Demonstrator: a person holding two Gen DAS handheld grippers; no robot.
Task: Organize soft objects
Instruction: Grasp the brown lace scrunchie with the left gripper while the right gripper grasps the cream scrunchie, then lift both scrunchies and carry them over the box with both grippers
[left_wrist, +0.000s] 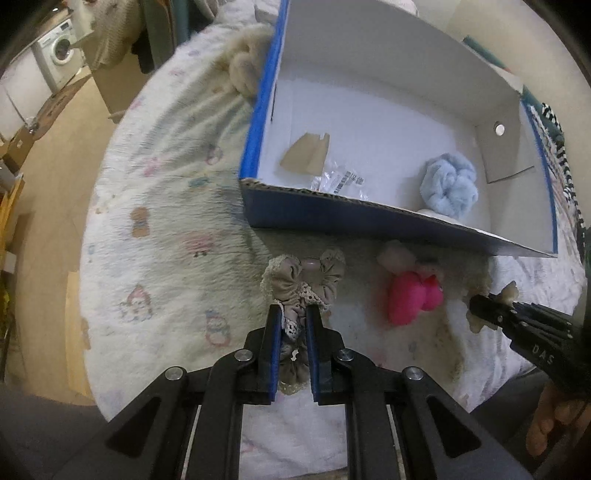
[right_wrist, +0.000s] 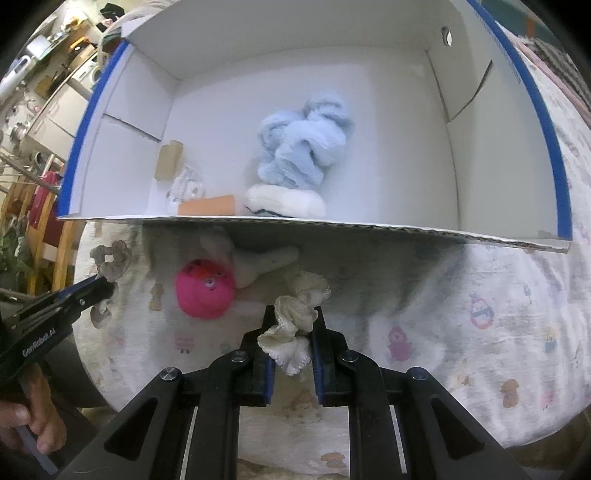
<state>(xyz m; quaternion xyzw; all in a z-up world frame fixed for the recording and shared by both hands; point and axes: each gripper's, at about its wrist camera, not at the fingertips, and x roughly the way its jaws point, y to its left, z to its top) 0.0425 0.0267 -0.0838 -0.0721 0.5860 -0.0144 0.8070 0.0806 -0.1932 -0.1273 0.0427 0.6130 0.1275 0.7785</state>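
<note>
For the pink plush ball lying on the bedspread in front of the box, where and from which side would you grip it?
Grip the pink plush ball across its round middle, coming straight down from above. It sits near the blue box wall with a white plush touching its far side, so a top approach with jaws set left-right looks clearest.

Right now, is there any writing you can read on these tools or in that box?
"GenRobot.AI": side of the left gripper.
"DAS": side of the right gripper; possibly part of a longer word.
Barcode label on the plastic packet in the box: too small to read.
</note>
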